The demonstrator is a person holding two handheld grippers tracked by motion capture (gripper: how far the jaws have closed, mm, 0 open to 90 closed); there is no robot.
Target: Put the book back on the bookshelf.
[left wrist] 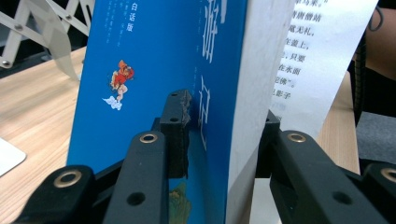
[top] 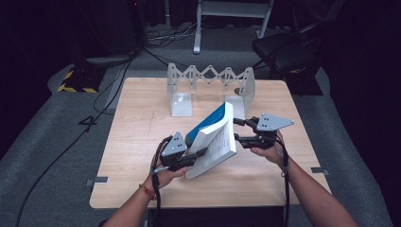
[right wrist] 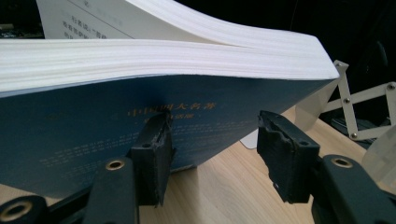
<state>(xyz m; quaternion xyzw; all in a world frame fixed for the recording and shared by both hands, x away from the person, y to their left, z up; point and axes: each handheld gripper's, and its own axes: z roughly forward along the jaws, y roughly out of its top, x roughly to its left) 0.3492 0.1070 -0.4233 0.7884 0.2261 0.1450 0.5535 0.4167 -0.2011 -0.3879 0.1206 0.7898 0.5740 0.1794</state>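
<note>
left gripper pinches the thick paperback – right gripper stands open at its edge

the blue-covered paperback [top: 213,140] hangs tilted at the centre of the high view, above the wooden table [top: 137,142] and in front of the white expanding book rack [top: 210,78] at the upper middle. the left gripper [top: 195,154], lower left of the book, has its jaws pressed on the page block from both sides – the left gripper view shows one pad on the blue cover, the other behind the white pages. the right gripper [top: 239,130], at the book's right edge, has its jaws spread with nothing between them; in the right gripper view the back cover [right wrist: 154,126] lies just beyond them. to do this step well, i judge the left pinch should stay firm while the right jaws slide over the loose pages before closing, keeping the book level enough not to slip.
</note>
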